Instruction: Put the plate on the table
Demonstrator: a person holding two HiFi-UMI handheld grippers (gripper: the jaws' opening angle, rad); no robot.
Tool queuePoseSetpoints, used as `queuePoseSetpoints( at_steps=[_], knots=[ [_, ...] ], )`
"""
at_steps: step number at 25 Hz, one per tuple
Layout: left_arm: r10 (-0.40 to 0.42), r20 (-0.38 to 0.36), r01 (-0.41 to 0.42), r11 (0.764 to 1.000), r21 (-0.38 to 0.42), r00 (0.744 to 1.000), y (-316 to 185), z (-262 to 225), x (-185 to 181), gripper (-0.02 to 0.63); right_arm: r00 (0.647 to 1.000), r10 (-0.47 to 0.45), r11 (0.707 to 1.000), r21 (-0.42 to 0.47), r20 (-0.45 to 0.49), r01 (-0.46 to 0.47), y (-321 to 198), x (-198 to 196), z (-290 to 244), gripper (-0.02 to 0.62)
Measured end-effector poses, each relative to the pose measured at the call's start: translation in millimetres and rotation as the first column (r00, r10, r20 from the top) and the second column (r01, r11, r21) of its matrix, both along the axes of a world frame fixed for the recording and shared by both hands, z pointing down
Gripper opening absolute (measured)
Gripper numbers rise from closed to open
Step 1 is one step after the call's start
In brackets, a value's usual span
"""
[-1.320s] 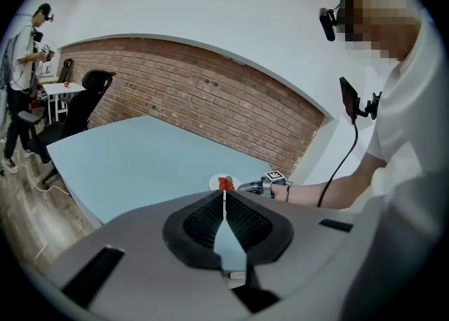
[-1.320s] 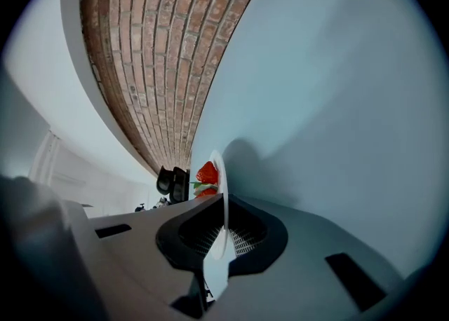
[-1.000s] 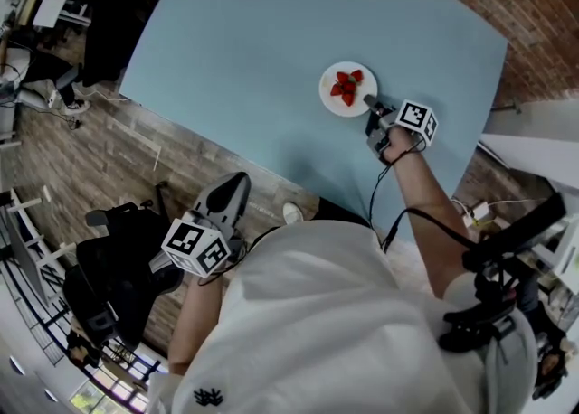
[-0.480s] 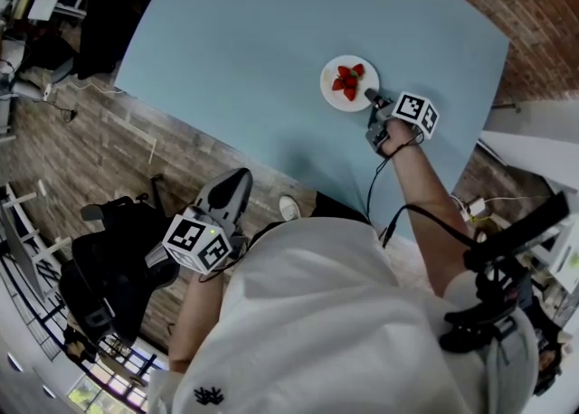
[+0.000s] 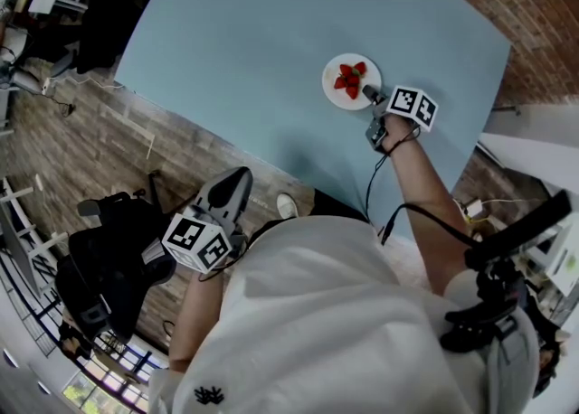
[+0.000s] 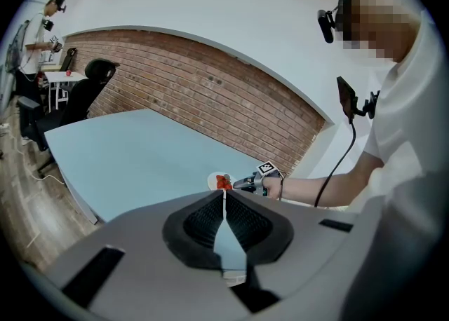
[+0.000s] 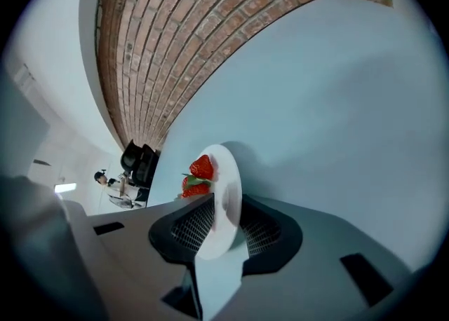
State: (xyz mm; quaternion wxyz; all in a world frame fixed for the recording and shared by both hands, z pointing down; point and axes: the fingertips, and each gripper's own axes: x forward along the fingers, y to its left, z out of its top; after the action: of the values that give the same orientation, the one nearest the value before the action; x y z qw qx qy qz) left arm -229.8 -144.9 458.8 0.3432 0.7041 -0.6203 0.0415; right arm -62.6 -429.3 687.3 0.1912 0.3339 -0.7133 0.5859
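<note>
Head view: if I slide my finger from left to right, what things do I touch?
black chair → left gripper → plate → right gripper, its jaws opening with the plate's rim between them.

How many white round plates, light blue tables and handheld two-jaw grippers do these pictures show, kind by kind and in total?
Light blue table: 1.
White round plate: 1, lying flat on that table.
Handheld two-jaw grippers: 2, the left gripper shut and empty, the right gripper with jaws opening and the plate's rim between them.
Total: 4.
</note>
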Motion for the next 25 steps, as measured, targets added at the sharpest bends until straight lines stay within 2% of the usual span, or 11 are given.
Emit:
queuePoseSetpoints(
  at_steps=[6,13,25],
  knots=[
    [0.006,0.000,-0.006,1.000,0.003,1.000,1.8,0.9,-0.3,0.012,0.990,-0.073,0.995,0.065,-0.120,0.082,0.4,-1.1,-2.5,0.128],
    [0.013,-0.001,-0.013,1.000,-0.015,1.000,3.4,0.3,-1.1,0.012,0.946,-0.153,0.968,0.147,-0.286,0.201,-2.9,5.0,-2.8,0.162],
    [0.036,0.004,-0.036,0.999,-0.009,0.999,2.2,-0.9,-2.7,0.013,0.918,-0.181,0.935,0.227,-0.352,0.271,-5.7,17.1,-11.5,0.163]
  ],
)
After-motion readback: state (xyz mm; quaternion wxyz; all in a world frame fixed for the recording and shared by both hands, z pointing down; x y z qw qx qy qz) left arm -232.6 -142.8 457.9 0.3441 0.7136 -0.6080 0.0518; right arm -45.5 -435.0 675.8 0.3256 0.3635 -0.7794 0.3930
